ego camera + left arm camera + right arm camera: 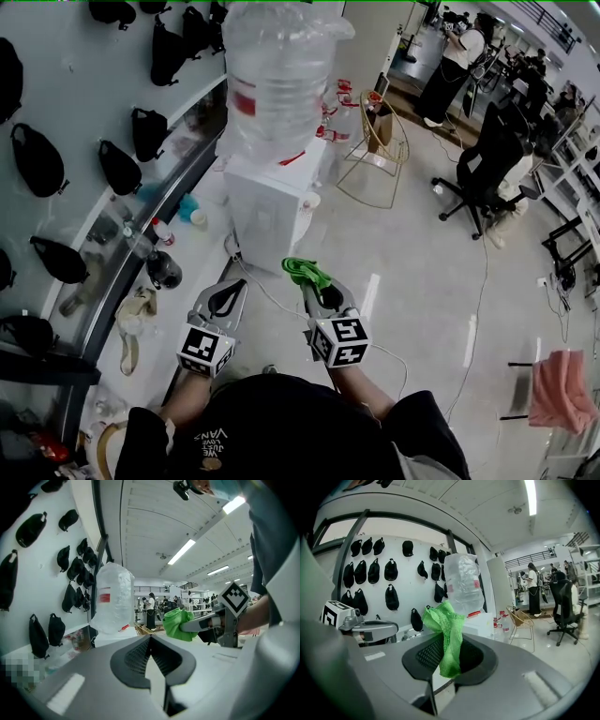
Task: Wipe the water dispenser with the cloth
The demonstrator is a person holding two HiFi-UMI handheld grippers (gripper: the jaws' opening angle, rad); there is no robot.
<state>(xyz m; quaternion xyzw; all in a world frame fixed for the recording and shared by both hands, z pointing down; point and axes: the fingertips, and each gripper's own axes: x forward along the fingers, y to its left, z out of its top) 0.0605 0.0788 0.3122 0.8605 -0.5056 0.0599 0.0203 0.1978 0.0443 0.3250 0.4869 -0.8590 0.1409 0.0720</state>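
Observation:
The white water dispenser (272, 208) stands against the wall ahead of me, with a big clear bottle (281, 75) on top. My right gripper (309, 278) is shut on a green cloth (302, 271), held in the air a short way in front of the dispenser. In the right gripper view the cloth (446, 634) hangs bunched between the jaws, with the bottle (464, 590) behind it. My left gripper (236, 287) is beside it to the left, shut and holding nothing. The left gripper view shows its tips (150, 638) together and the cloth (177, 623) off to the right.
Black bags (120, 167) hang on the white wall at left. Below them a ledge (178, 248) carries bottles and cups. A gold wire chair (377, 155) and a black office chair (487, 173) stand on the floor to the right. A cable (272, 302) runs across the floor.

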